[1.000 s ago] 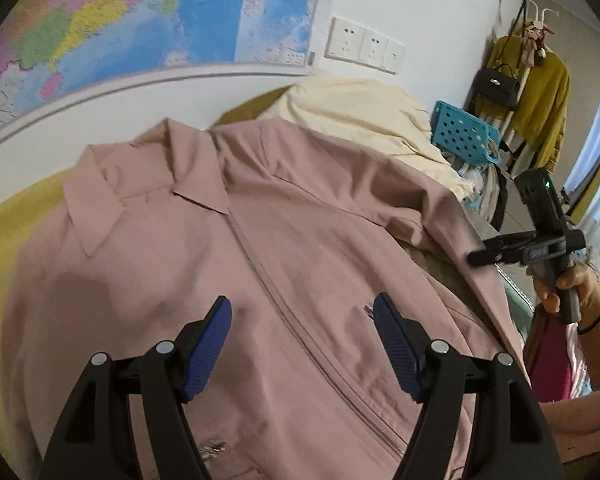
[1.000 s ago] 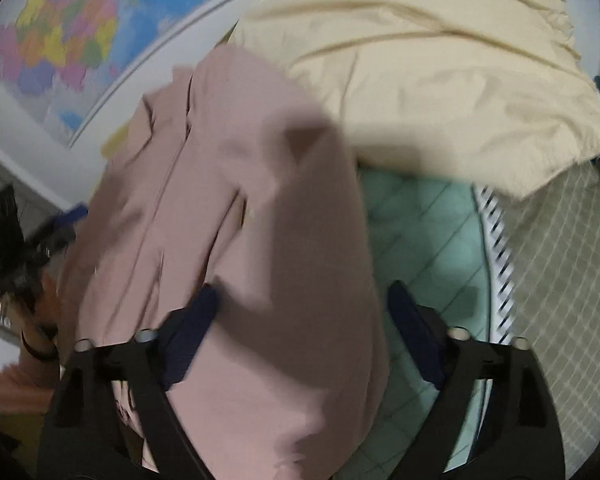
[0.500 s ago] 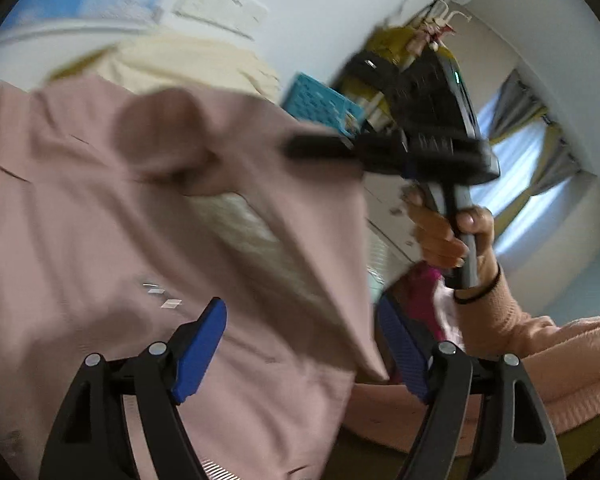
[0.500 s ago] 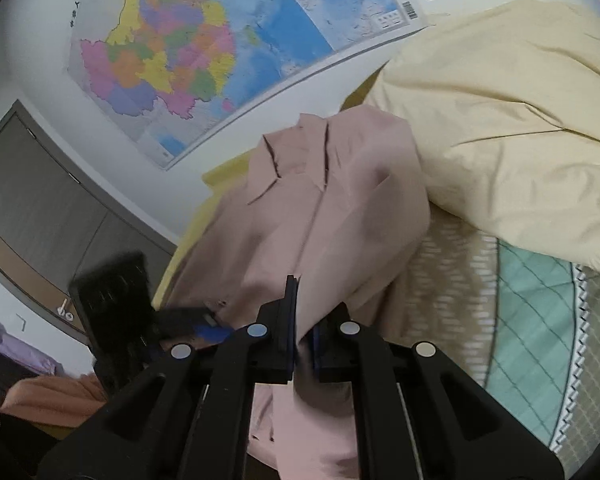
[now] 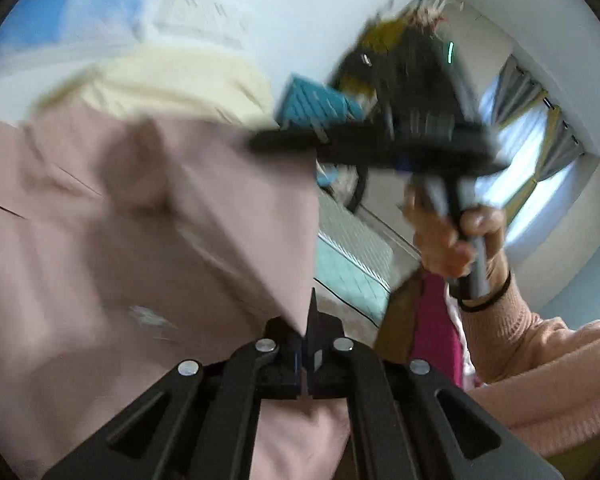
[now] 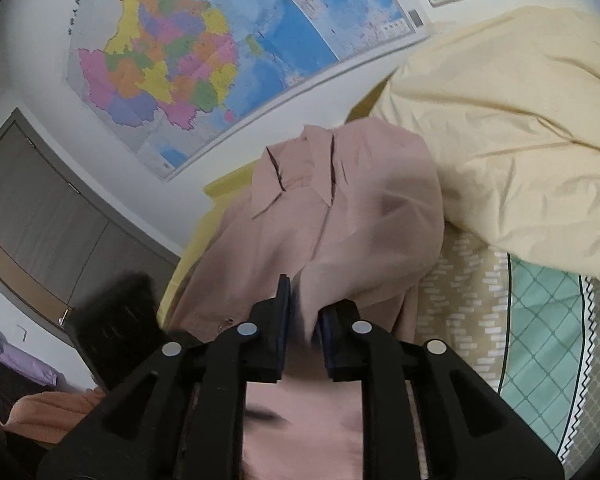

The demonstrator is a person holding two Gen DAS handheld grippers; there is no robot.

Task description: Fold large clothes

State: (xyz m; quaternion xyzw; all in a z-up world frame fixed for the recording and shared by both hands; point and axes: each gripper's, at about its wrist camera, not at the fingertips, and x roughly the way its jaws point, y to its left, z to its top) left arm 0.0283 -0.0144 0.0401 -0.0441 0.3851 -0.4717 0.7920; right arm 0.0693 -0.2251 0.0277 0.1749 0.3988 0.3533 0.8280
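A person is lifting a pink jacket (image 6: 340, 208) off a bed (image 6: 540, 320) to begin a fold. The left gripper (image 5: 306, 340) is clamping the hem edge tight between closed jaws, while the right gripper (image 6: 304, 320), jaws narrow and having just been easing apart, is holding fabric, likely to raise the near side together. A cream duvet (image 6: 520, 120) is lying at far right.

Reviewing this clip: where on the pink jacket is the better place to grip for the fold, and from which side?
Probably the free right-hand edge of the pink jacket, approached from its open side over the quilted cover. That flap already lifts off the bed as a thin fold. The left gripper pinches its corner; the right gripper has cloth between its fingers.
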